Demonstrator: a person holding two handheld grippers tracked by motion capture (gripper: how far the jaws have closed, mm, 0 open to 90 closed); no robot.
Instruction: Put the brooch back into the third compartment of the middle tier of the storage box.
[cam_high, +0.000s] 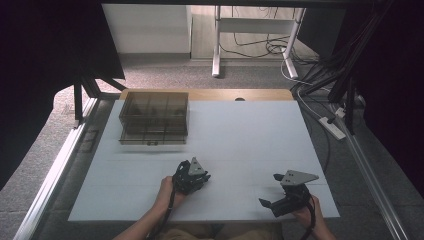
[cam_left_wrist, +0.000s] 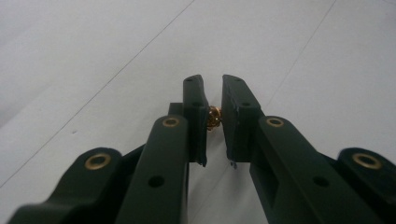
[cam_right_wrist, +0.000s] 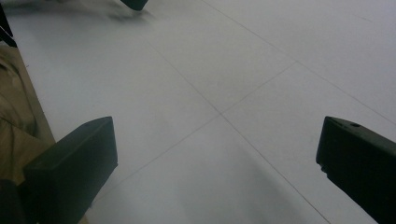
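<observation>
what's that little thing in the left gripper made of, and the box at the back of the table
The small bead, pinched in the left gripper, looks like metal, brass or copper: orange-gold with bright glints, though coated plastic is possible. The drawer box looks like smoky translucent plastic: its inner dividers show through brown-tinted, glossy walls.

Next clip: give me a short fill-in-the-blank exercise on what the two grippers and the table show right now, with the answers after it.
1. The left gripper is shut on a small ____-coloured bead.
2. The jaws of the right gripper stand wide ____ with nothing between them.
3. The brown see-through drawer box sits at the far ____ of the white table in the high view.

Missing words: copper; open; left
</observation>
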